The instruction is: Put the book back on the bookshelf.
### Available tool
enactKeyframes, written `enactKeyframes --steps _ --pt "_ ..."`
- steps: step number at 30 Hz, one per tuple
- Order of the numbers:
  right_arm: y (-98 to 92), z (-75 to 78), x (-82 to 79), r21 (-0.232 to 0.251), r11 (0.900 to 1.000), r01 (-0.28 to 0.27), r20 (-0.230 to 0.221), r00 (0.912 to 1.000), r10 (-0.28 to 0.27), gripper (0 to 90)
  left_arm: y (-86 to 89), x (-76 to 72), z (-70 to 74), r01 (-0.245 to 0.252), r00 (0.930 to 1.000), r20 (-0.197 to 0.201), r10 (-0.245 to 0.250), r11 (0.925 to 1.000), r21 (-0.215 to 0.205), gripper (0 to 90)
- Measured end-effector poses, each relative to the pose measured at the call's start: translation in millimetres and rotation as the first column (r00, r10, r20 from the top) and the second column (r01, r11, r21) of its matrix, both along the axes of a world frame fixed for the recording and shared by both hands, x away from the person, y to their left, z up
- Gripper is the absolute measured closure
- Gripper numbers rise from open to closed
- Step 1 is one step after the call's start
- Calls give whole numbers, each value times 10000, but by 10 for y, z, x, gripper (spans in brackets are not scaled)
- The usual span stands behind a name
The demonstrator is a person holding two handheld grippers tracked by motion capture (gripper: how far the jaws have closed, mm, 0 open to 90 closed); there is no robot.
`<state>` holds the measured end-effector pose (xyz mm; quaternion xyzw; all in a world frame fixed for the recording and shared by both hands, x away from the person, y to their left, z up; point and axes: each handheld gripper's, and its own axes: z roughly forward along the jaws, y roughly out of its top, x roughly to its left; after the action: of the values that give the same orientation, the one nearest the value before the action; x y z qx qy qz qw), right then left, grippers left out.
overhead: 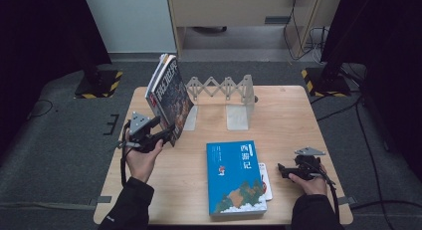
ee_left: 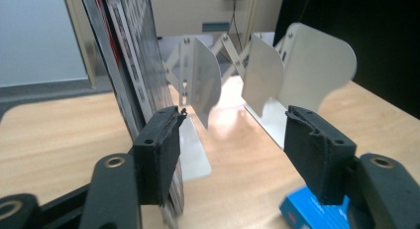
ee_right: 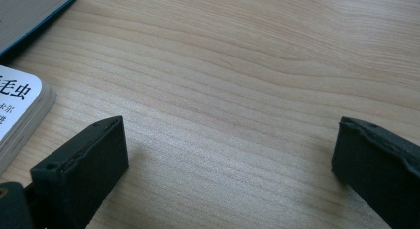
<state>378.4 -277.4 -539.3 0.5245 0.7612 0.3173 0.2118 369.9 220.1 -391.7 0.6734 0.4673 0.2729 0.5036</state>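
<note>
Now the left tool (ee_left: pixel 233 149) stands released beside the upright magazine (overhead: pixel 169 98) (leaning at the expanding rack (overhead: pixel 224 93)), one pad touching its cover; the right tool (ee_right: pixel 228 169), also released, rests on the worktop (overhead: pixel 288 125).

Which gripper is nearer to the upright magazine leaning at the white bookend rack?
Left. The left gripper is at the magazine's lower edge, fingers apart beside it. The right gripper rests far across the table, right of the blue book.
</note>
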Motion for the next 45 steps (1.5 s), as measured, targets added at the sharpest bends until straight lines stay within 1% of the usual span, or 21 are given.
enactKeyframes --steps 2,5,7,9,10,12,16,18,19,21,24,25,27,28,30,33,36,40,41,43,45 --pt "3 -1 0 10 10000 23 -6 10000 -23 7 -9 -58 -62 174 9998 -121 -174 9998 -40 359" --pt "5 -2 3 -16 10000 43 -7 10000 -43 5 -52 -128 -176 642 9972 -404 -636 9978 132 343" --pt "8 -2 4 -17 10000 75 6 10000 -75 5 -90 -161 -259 942 9938 -620 -923 9952 278 335" --pt "15 9 13 -73 9999 119 -110 9999 -120 7 -127 -186 -342 1128 9909 -792 -1088 9925 473 327" --pt "20 27 16 -133 9998 115 -322 9994 -120 15 -142 -193 -383 1200 9892 -909 -1151 9915 498 326" --pt "27 49 20 -201 9997 116 -512 9986 -127 36 -162 -198 -448 1304 9855 -1153 -1247 9906 426 323" --pt "37 94 15 -250 9996 106 -768 9970 -125 75 -181 -211 -551 1393 9812 -1401 -1330 9896 355 308" --pt "51 131 13 -120 9999 61 -667 9977 -69 81 -189 -212 -610 1479 9780 -1527 -1422 9887 260 301" --pt "55 151 9 -91 9999 91 -518 9986 -96 91 -196 -209 -640 1545 9756 -1614 -1486 9877 249 297" --pt "67 207 -3 206 9997 108 -384 9992 -100 95 -213 -205 -703 1640 9713 -1776 -1584 9863 172 294" --pt "115 294 -38 714 9974 75 -258 9997 -57 104 -258 -205 -796 1796 9639 -2030 -1723 9836 182 284" --pt "139 321 -51 838 9965 72 -296 9996 -47 104 -278 -208 -824 1865 9606 -2121 -1796 9824 130 278" --pt "199 368 -76 1079 9941 -65 -296 9995 97 104 -324 -213 -864 2063 9535 -2265 -1990 9784 92 275" --pt "224 386 -84 1084 9939 -213 -219 9995 238 104 -350 -217 -880 2130 9517 -2287 -2049 9770 110 274" --pt "298 426 -109 1327 9906 -341 -200 9991 371 103 -402 -223 -903 2237 9493 -2322 -2119 9743 255 269" --pt "392 469 -132 1559 9859 -600 -146 9979 630 103 -492 -227 -946 2490 9398 -2448 -2386 9684 123 264" --pt "486 490 -148 1708 9818 -835 -175 9960 877 103 -577 -223 -994 2784 9268 -2632 -2680 9605 23 264" --pt "619 492 -164 1723 9778 -1189 -261 9918 1252 102 -691 -211 -1054 3047 9132 -2842 -2920 9525 4 260" --pt "655 493 -171 1770 9765 -1226 -359 9908 1309 103 -719 -210 -1066 3100 9102 -2884 -2973 9507 -17 257" --pt "710 485 -171 1780 9736 -1428 -431 9873 1527 104 -764 -210 -1091 3217 9068 -2898 -3060 9468 67 255" --pt "759 477 -175 1854 9708 -1522 -508 9851 1642 104 -811 -210 -1123 3375 9022 -2899 -3195 9413 127 252"
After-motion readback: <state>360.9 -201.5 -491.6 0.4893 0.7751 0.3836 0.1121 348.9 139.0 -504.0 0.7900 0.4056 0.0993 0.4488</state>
